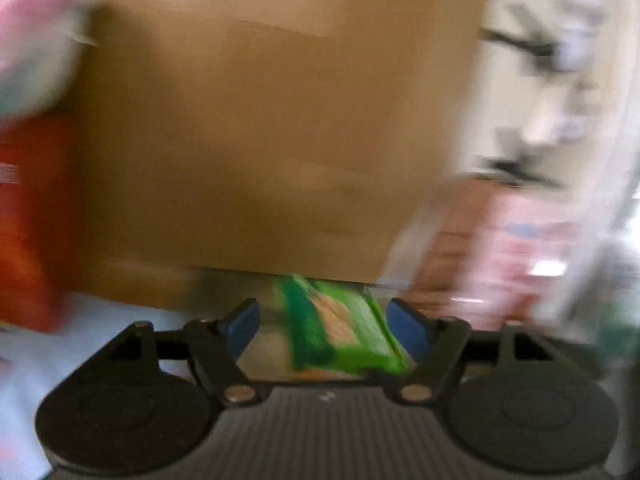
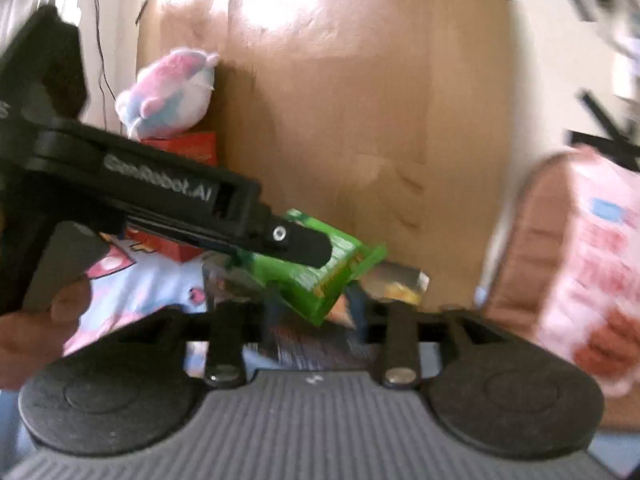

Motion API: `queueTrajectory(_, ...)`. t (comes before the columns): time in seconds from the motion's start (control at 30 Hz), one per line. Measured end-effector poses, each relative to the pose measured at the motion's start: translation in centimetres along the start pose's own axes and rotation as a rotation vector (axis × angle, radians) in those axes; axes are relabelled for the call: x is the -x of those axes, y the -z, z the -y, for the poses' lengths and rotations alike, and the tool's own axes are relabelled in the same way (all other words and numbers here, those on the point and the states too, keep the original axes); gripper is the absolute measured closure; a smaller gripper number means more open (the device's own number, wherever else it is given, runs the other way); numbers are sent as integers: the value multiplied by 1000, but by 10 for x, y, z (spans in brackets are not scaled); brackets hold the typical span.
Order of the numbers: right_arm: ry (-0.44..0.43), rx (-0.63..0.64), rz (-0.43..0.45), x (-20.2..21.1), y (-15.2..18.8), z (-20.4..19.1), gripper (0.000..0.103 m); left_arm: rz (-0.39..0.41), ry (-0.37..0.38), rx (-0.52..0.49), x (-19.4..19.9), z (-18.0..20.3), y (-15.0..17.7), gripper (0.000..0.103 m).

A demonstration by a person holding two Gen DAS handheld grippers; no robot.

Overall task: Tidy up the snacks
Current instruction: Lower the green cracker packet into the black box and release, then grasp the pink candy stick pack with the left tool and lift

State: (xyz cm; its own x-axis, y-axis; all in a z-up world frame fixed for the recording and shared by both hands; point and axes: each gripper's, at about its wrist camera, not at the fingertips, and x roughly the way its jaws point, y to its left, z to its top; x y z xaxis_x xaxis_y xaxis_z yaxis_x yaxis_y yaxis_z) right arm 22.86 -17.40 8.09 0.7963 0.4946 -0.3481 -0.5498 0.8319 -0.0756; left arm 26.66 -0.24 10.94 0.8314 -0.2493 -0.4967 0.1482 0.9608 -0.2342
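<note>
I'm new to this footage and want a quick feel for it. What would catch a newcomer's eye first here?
The bright green snack pack stands out most, lying between the blue pads of the left tongs, in front of a big cardboard box that fills the background. Left of the box, a pink and blue plush toy sits on a red box. A pink printed bag leans at the right.

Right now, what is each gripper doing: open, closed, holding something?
Left gripper: open, green snack pack between its fingers, not pinched.
Right gripper: too blurred to tell.
</note>
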Motion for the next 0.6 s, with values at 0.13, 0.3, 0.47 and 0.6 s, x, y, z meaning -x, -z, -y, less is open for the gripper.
queueTrajectory(0.13, -4, -75, -50, -12, 7, 9, 51, 11, 30, 93, 27, -45, 22, 30)
queueTrajectory(0.3, -161, -278, -155, 11, 46, 26, 47, -70, 51, 214, 40, -86, 64, 31)
queueTrajectory(0.47, -184, -321, -255, -1, 61, 7, 48, -93, -21, 261, 35, -109, 78, 30)
queueTrajectory(0.6, -191, -342, -263, -21, 51, 1, 47, -132, -39, 285, 20, -129, 79, 32)
